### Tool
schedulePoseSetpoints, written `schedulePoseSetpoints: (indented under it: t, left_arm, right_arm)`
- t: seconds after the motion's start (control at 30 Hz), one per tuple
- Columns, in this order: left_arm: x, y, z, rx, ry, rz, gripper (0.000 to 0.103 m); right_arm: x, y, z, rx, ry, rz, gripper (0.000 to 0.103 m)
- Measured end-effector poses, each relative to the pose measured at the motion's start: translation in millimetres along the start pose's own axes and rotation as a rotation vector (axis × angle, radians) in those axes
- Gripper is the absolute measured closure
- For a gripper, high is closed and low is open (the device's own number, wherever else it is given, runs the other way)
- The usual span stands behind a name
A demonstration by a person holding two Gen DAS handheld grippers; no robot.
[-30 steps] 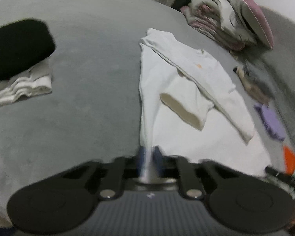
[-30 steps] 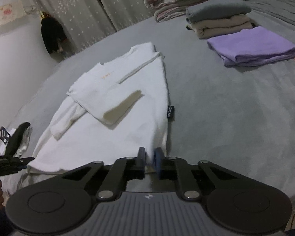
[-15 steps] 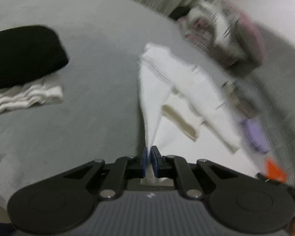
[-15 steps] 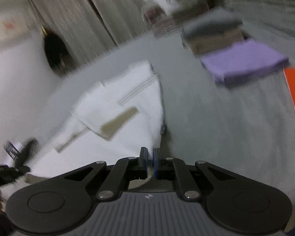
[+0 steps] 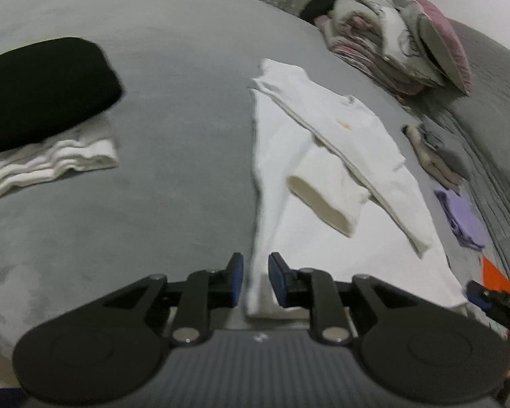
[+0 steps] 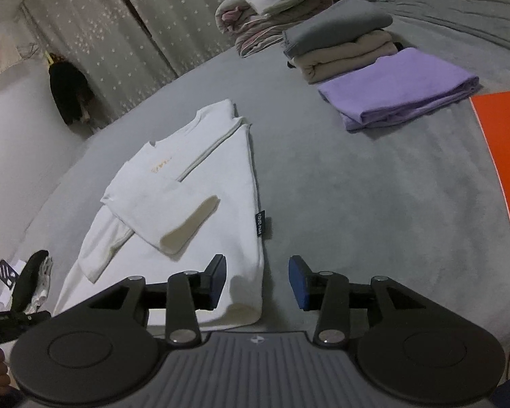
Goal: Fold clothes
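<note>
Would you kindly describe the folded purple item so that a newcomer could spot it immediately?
Start from the grey bed and look toward its far right side in the right wrist view. There a stack of folded grey and beige clothes sits, and the folded purple cloth lies just in front of it. It is the only lilac piece, beside the flat orange sheet.

Home bedroom. Wide grey bed cover (image 6: 374, 204) fills both views as work surface. Pillows and rolled bedding (image 6: 272, 3) stacked at top centre of right wrist view. Star-patterned curtain (image 6: 125, 34) upper left, dark garment (image 6: 68, 95) hanging on white wall beside it. Folded clothes stack (image 6: 340, 44) upper right.
</note>
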State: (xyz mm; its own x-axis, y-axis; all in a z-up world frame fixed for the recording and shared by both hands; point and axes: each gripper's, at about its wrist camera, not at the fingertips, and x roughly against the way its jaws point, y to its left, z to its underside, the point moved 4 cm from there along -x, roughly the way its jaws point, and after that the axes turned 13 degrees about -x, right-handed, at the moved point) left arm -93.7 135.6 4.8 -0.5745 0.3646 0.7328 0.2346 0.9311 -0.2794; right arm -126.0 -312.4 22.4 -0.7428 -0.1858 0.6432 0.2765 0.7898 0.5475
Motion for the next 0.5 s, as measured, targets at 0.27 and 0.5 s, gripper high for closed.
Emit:
schedulePoseSetpoints:
  t: [0.27, 0.5]
  left_arm:
    - [-4.4, -11.4, 1.9, -0.071, 0.010, -0.057, 0.096]
    - [16.0, -6.7, -3.2, -0.023, -0.054, 0.016, 0.096]
  right_arm:
    - [-12.7, 0.9, 7.4, 0.002, 0.031, -0.006, 0.091]
    - [7.6, 11.6, 2.5, 0.029, -0.077, -0.085, 0.093]
